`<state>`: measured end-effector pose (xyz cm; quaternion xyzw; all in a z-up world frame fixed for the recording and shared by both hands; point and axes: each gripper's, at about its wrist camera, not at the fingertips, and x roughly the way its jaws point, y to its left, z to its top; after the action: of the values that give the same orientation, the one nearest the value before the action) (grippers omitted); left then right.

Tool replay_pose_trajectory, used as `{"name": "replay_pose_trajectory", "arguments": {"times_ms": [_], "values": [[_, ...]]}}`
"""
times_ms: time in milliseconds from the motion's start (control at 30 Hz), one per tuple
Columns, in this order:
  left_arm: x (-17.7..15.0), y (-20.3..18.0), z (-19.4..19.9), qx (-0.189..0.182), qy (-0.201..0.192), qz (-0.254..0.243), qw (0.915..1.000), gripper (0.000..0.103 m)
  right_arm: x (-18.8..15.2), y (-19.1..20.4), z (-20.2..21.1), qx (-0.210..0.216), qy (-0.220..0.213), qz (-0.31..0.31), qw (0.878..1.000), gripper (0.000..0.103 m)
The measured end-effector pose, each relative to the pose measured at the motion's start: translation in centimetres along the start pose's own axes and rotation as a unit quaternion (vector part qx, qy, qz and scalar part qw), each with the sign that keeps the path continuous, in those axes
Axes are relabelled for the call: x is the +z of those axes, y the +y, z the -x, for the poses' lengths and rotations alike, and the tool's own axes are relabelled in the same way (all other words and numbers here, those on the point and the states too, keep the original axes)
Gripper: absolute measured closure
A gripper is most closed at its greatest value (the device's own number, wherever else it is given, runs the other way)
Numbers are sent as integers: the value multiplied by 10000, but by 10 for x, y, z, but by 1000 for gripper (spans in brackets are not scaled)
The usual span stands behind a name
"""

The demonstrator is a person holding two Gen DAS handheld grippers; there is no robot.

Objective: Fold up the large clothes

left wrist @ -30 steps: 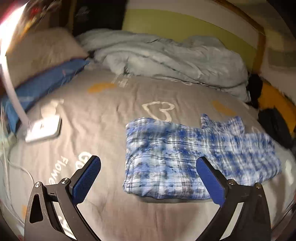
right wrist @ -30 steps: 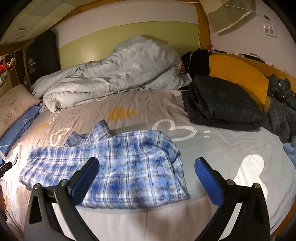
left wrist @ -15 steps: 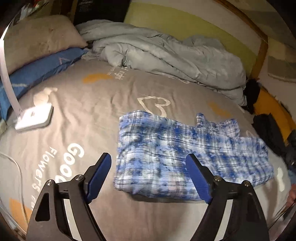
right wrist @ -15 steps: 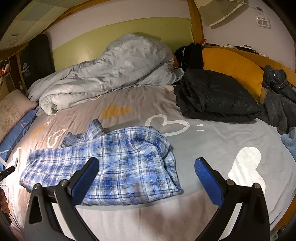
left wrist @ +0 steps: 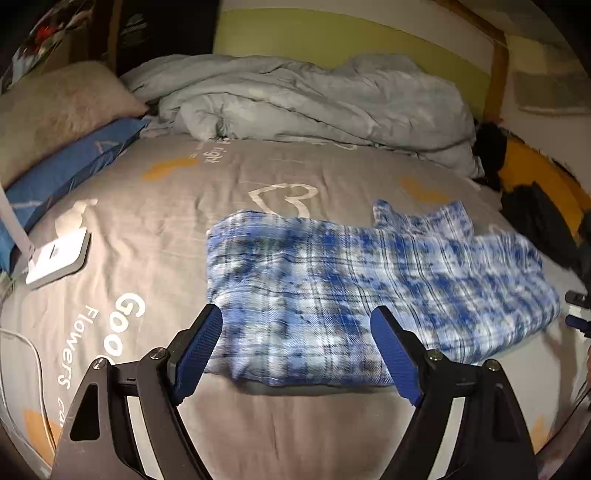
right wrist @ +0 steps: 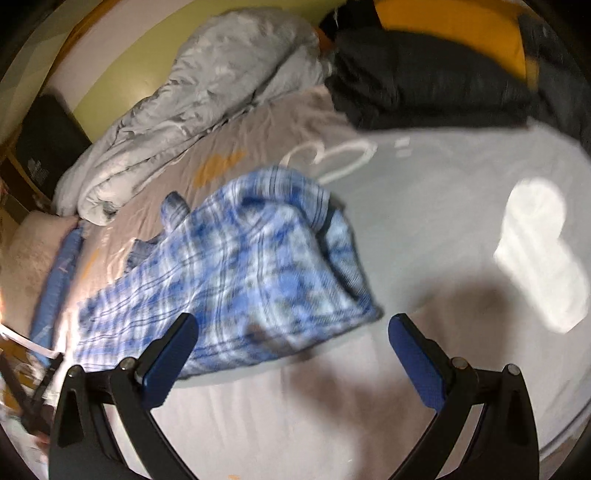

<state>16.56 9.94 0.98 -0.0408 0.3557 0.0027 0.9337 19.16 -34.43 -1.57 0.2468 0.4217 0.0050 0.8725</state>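
Note:
A blue and white plaid shirt (left wrist: 351, 280) lies partly folded and rumpled on the grey bedsheet (left wrist: 155, 229). My left gripper (left wrist: 295, 317) hovers over the shirt's near left edge. It is open, and the cloth shows between the blue pads without being pinched. In the blurred, tilted right wrist view the same shirt (right wrist: 240, 266) spreads up and left. My right gripper (right wrist: 291, 325) is open just in front of the shirt's near right corner, with bare sheet under most of the gap.
A crumpled grey duvet (left wrist: 314, 99) lies along the far side. Beige and blue pillows (left wrist: 70, 170) are at the left, beside a white lamp base (left wrist: 59, 258) and cable. Black clothing (right wrist: 424, 81) and an orange cushion (right wrist: 450, 22) sit at the right.
The left jaws have narrowed and the gripper has moved in over the shirt's near edge. The right gripper has rolled and dropped toward the shirt's right corner. The shirt has not moved.

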Motion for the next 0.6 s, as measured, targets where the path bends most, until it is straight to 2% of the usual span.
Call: {"name": "replay_pose_trajectory", "arguments": {"times_ms": [200, 233, 367, 400, 433, 467, 533, 600], "values": [[-6, -6, -7, -23, 120, -58, 9999, 21, -2, -26, -19, 355, 309, -809, 9956, 14], [-6, -6, -8, -17, 125, -56, 9999, 21, -3, -29, -21, 363, 273, -896, 9949, 17], [-6, -7, -9, -7, 133, -43, 9999, 21, -4, -32, -23, 475, -129, -1029, 9935, 17], [-7, -7, -10, -12, 139, -43, 9999, 21, -4, -31, -27, 471, -162, -993, 9938, 22], [-7, -7, -9, -14, 142, -47, 9999, 21, -4, -28, -29, 381, -220, -903, 9949, 36], [-7, -7, -9, -15, 139, -53, 9999, 21, -4, -25, -29, 230, -354, -829, 9957, 43], [-7, -8, -7, -20, 110, -66, 9999, 21, -2, -22, -30, 213, -469, -748, 9959, 85], [-7, -8, -4, -5, 64, -65, 10000, 21, -3, -21, -32, 382, -506, -718, 9954, 87]]}}
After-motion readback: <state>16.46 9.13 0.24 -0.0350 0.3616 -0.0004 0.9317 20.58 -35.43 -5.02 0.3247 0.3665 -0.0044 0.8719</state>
